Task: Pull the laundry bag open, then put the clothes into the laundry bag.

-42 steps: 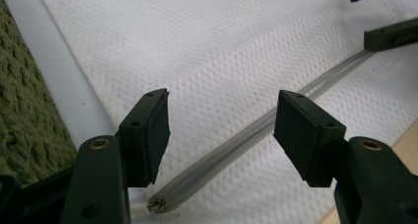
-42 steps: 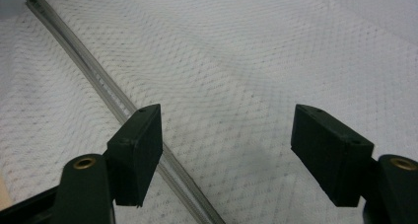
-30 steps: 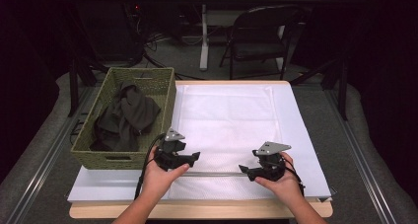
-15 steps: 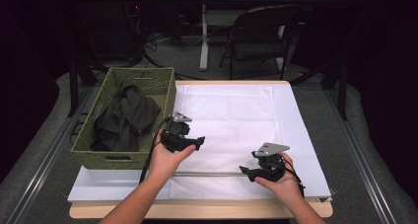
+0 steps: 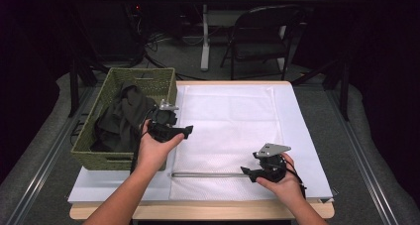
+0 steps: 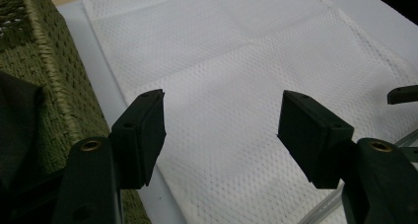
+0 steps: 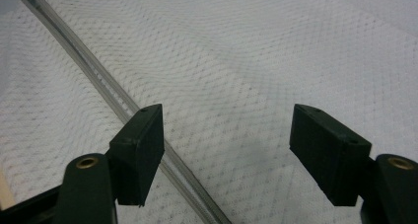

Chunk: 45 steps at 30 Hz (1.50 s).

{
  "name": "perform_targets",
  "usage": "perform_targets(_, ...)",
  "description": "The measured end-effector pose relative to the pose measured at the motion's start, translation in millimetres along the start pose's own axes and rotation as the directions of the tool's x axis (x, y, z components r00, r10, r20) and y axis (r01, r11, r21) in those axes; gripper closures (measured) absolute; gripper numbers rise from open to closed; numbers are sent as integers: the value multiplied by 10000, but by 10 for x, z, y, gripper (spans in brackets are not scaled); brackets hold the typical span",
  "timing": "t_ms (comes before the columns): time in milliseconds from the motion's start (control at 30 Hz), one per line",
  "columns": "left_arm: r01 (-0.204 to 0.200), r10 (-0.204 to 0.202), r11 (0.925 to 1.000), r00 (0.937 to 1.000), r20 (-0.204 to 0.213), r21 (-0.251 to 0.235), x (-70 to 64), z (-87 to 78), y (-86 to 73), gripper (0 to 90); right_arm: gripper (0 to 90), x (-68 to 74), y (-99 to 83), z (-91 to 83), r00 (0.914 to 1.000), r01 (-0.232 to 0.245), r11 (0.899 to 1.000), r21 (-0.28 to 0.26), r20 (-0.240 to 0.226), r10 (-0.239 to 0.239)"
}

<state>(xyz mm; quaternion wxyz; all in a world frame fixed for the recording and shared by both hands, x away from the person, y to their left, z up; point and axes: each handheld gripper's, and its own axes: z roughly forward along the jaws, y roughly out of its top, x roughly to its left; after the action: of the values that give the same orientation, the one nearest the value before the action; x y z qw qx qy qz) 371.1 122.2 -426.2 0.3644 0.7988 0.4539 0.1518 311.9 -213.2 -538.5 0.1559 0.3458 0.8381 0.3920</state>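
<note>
A white mesh bag lies flat on the white table cover, its grey zipper running along the near edge. My left gripper is open, lifted above the bag's left side beside the green wicker basket; its jaws stand wide over the mesh with nothing between them. My right gripper is open at the zipper's right end, low over the bag. In the right gripper view the zipper passes diagonally under the left jaw and the mesh lies beneath.
The wicker basket holds dark clothing and stands on the table's left side; its woven wall is close to my left jaw. A chair and table legs stand beyond the far edge.
My left gripper has lifted off the zipper and moved up and away toward the basket. The right gripper has stayed at the zipper's right end.
</note>
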Motion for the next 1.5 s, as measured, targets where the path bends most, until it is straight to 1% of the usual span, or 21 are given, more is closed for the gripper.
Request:
perform_targets(67,17,-17,10000,10000,-4,35,15,-13,2,349,289,-7,0,-1,10000,-12,10000,-5,-25,12)
perform_targets(100,79,-79,10000,10000,8,20,37,-26,1,349,289,-6,1,-4,9999,-136,9999,-39,-100,135)
perform_targets(300,350,-346,9993,9988,-352,95,208,-125,11,330,289,-2,3,-3,9999,-117,9999,-60,-106,116)
perform_targets(333,350,-346,9993,9988,-352,95,208,-125,11,327,289,-3,3,0,9999,-99,9999,-46,-99,98)
perform_targets(400,395,-384,9991,9977,-563,181,291,-160,18,320,289,-7,2,4,9999,-67,10000,-39,-98,67)
perform_targets(433,510,-501,9986,9965,-664,126,313,-167,17,320,289,-5,2,3,9999,-71,10000,-13,-95,71)
perform_targets(467,463,-452,9989,9959,-787,118,354,-182,16,319,289,-4,3,3,9999,-82,10000,-11,-76,82)
perform_targets(600,660,-635,9976,9923,-1059,195,476,-223,22,277,289,-7,3,6,9999,-93,10000,-35,-80,93)
perform_targets(667,832,-782,9960,9880,-1335,319,549,-230,35,251,289,-9,3,10,10000,-53,10000,-2,-78,53)
perform_targets(700,852,-791,9958,9848,-1549,337,588,-243,40,247,289,-3,2,13,9999,-130,9999,17,-89,130)
perform_targets(767,818,-741,9960,9806,-1817,352,678,-270,66,242,289,-8,0,16,9999,-77,10000,29,-79,78)
perform_targets(833,966,-869,9947,9743,-2078,366,788,-300,100,234,289,-6,-1,17,9999,-90,9999,47,-70,90)
perform_targets(900,955,-854,9947,9745,-2075,392,879,-304,126,230,289,-5,-3,17,9999,-95,9999,35,-54,95)
perform_targets(967,1062,-932,9935,9653,-2442,407,976,-305,149,230,289,-12,-5,19,9998,-154,9999,42,-113,155)
perform_targets(1067,1560,-1413,9871,9557,-2581,372,1129,-287,172,230,289,-23,-13,36,9997,-167,9998,45,-176,168)
perform_targets(1133,1768,-1614,9836,9497,-2683,343,1229,-281,188,230,289,-26,-16,39,9996,-185,9998,84,-188,187)
perform_targets(1300,2084,-1926,9777,9373,-2907,244,1418,-274,212,239,289,-36,-25,41,9996,-214,9997,93,-175,216)
perform_targets(1367,2177,-1999,9756,9345,-2945,287,1477,-270,227,239,289,-40,-28,38,9994,-305,9995,80,-171,306)
perform_targets(1433,2290,-2109,9729,9350,-2850,315,1534,-269,237,239,289,-41,-29,31,9994,-311,9995,76,-146,312)
perform_targets(1467,2422,-2236,9696,9341,-2783,339,1558,-255,237,238,289,-42,-30,29,9995,-281,9996,67,-146,282)
perform_targets(1500,2439,-2241,9691,9333,-2805,373,1564,-241,236,237,289,-42,-31,30,9996,-256,9997,60,-143,256)
